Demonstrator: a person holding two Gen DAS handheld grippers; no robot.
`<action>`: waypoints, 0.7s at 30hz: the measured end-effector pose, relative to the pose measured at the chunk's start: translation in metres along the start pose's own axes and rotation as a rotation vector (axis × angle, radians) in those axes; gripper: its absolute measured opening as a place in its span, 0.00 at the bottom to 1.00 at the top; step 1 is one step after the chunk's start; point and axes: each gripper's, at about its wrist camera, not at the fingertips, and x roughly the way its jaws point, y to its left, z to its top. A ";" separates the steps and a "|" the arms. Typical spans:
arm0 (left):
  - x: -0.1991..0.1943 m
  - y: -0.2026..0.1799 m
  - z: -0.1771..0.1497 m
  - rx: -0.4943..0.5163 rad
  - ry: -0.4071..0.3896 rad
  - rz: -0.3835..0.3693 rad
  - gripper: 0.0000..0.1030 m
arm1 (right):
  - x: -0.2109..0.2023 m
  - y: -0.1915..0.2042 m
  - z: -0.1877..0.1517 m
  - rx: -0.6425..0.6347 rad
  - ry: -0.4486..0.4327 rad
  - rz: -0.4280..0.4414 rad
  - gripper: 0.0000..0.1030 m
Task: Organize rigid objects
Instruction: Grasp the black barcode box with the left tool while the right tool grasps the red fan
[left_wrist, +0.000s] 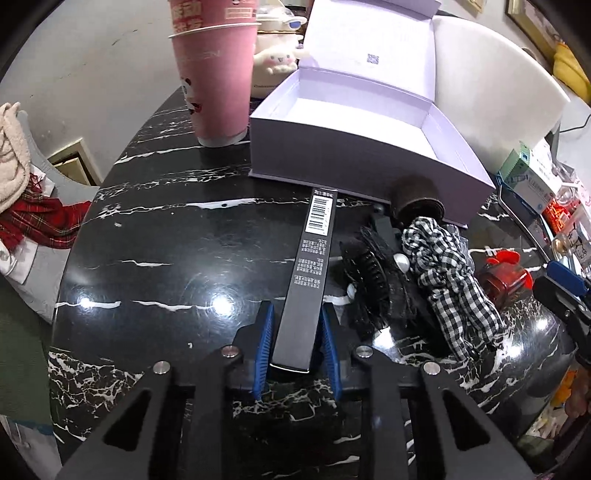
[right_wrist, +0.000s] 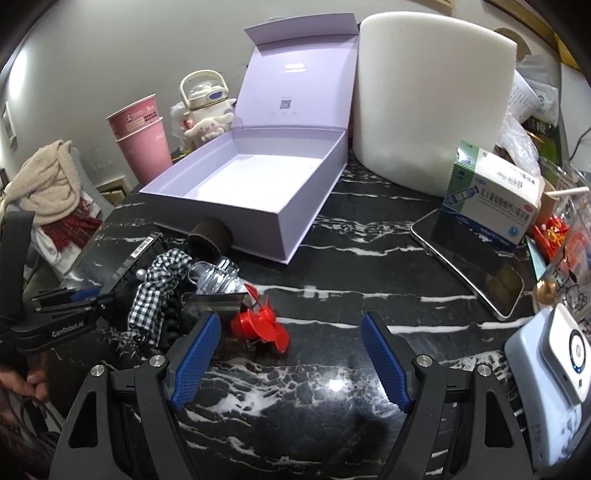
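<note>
On the glossy black marble table (left_wrist: 147, 258), an empty lavender gift box (left_wrist: 354, 122) sat open, smooth card, its lid raised. Your left gripper (left_wrist: 295, 343) pinched the near end of a long, slim black carton (left_wrist: 312, 266) with a barcode, its far end just short of the box's front wall. Your right gripper (right_wrist: 291, 354) hung spread and empty near a red plastic hair clip (right_wrist: 260, 326). Held only by one end, the slick carton could pivot or catch that wall.
</note>
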 end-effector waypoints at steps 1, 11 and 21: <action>0.000 0.000 0.001 0.003 -0.004 0.009 0.25 | 0.000 -0.001 0.000 0.004 -0.003 -0.004 0.77; 0.004 0.000 0.011 0.018 -0.017 -0.029 0.25 | 0.014 -0.011 0.001 0.017 0.013 -0.002 0.60; 0.015 -0.003 0.022 0.054 -0.010 -0.016 0.25 | 0.037 -0.021 0.007 0.026 0.048 0.089 0.49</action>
